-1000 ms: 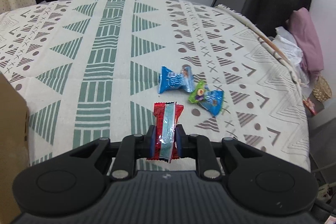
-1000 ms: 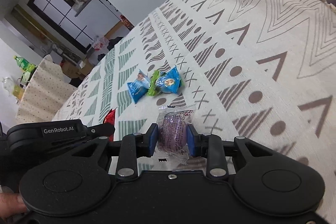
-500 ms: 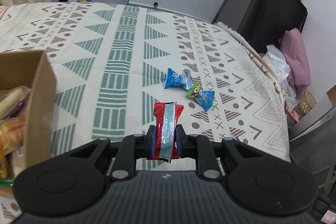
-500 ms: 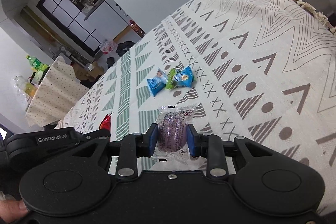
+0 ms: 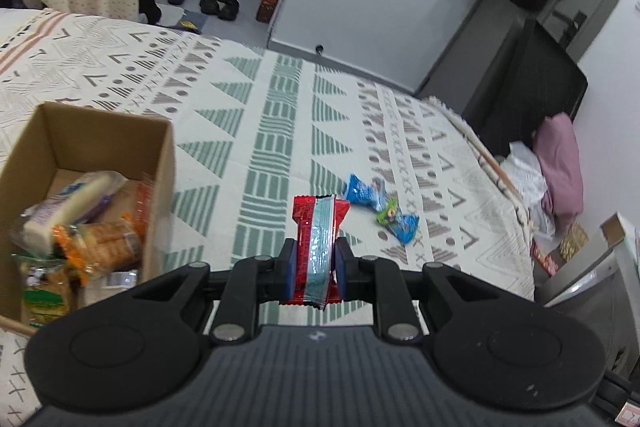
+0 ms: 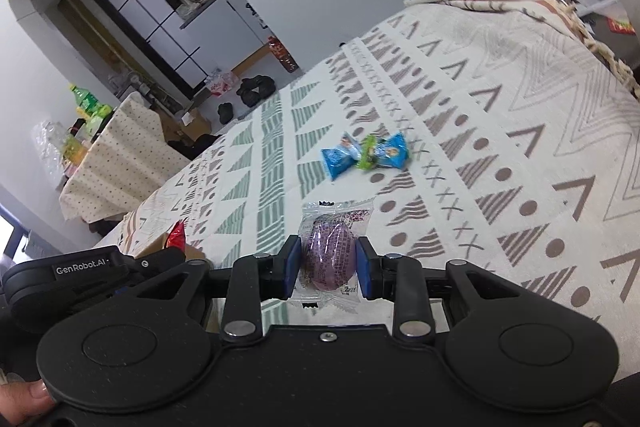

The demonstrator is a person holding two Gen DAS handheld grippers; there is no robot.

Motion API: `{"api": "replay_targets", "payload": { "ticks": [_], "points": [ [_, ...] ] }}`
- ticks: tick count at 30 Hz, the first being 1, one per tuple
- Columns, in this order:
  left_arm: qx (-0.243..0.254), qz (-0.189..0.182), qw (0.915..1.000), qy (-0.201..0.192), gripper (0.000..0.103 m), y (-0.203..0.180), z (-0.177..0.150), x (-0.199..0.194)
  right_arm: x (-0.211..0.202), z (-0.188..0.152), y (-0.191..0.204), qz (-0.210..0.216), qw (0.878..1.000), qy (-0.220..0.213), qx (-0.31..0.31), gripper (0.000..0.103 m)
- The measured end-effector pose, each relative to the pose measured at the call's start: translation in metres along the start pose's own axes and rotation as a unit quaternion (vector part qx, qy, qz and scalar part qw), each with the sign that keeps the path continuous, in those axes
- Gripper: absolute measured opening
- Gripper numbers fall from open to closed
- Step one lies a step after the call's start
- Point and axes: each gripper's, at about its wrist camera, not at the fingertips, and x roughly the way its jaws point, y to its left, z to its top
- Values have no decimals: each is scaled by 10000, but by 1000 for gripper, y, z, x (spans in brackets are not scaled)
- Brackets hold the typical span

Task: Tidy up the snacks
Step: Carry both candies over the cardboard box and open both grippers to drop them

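Carrying one snack apiece, both claws are loaded for a drop. The left gripper (image 5: 314, 263) is clamped on a red foil packet with a pale blue stripe (image 5: 318, 243), held upright at frame centre, with the open brown cardboard box (image 5: 160, 163) of snacks at lower left, likely its destination. The right gripper (image 6: 327, 263) pinches a clear-wrapped purple round cake (image 6: 329, 255). Two blue twist-wrapped candies (image 5: 378, 205) lie touching on the patterned cloth (image 5: 248, 131), right of centre, yet to be collected.

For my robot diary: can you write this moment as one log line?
left tongs: hold red packet | right tongs: hold purple snack | box: left | blue candies: on cloth
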Motion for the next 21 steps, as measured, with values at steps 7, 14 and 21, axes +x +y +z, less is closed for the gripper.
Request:
{"api": "replay_targets", "payload": {
  "ticks": [7,14,21],
  "points": [
    [-239,87,9994,-247,18,21,6,-20,-7,3,29,134,9997,-112,-168,29],
    [-456,136,9978,-459,18,38,17,-38,-5,3,58,247,9992,-123,-280,29],
    [-677,99,9961,-559,18,57,25,-50,2,6,81,300,9987,-138,-378,29]
  ]
}}
